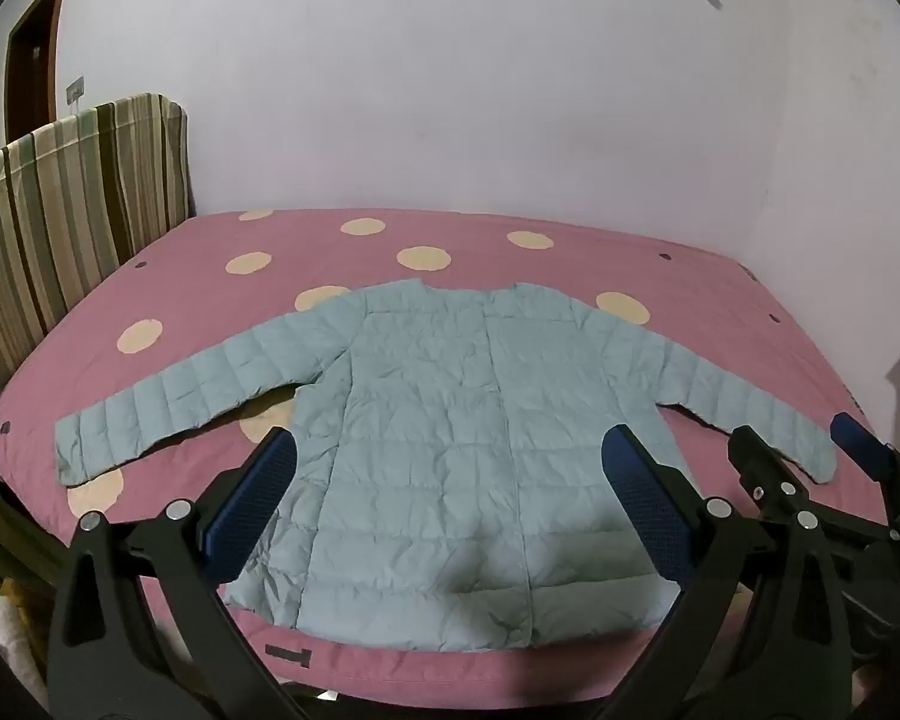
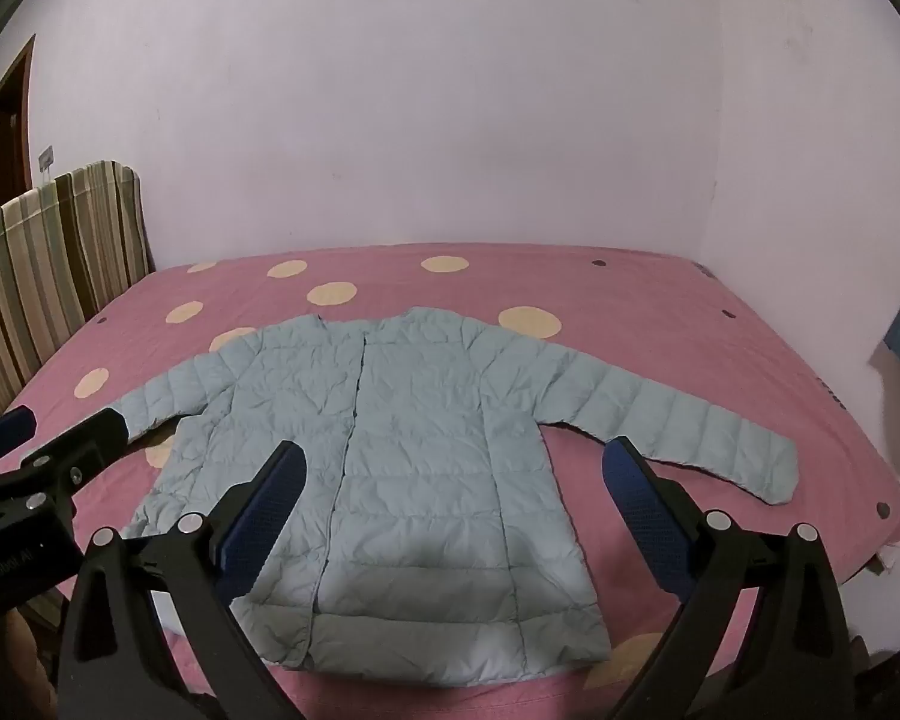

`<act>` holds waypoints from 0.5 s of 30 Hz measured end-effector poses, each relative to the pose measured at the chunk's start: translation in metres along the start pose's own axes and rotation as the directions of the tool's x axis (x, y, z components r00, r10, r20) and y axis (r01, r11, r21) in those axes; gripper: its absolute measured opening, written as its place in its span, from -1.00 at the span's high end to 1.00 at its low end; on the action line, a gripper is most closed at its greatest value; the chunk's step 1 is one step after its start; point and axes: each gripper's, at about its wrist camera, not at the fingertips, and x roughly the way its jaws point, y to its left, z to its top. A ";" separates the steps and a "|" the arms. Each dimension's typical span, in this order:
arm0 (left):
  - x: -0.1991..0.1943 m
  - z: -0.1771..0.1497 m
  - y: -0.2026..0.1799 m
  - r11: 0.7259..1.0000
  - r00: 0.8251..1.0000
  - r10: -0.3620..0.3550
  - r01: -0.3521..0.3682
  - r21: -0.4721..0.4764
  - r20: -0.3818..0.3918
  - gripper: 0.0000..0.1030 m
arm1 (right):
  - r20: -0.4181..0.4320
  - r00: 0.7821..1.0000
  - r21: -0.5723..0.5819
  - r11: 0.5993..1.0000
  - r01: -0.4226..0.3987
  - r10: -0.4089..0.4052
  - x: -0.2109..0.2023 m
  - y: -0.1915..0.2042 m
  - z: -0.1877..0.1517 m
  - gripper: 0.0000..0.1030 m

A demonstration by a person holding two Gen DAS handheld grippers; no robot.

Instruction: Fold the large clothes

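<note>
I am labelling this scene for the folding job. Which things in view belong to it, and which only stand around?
Belong to the job:
light blue padded jacket, spread flat
left gripper, open
right gripper, open
pink dotted bed cover under the jacket

Only around:
striped cloth
brown door
</note>
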 end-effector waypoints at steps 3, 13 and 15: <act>0.000 0.000 0.000 1.000 1.000 -0.005 0.005 0.001 -0.003 -0.96 | -0.003 1.000 -0.005 1.000 0.003 -0.003 0.000 0.001 0.000 -0.91; -0.001 0.000 0.001 1.000 1.000 0.000 0.000 -0.003 0.006 -0.96 | -0.001 1.000 -0.007 1.000 0.004 -0.004 0.000 0.001 0.000 -0.91; -0.001 0.000 0.001 1.000 1.000 0.002 -0.002 -0.004 0.006 -0.96 | 0.000 1.000 -0.008 1.000 0.006 -0.006 0.000 0.001 0.000 -0.91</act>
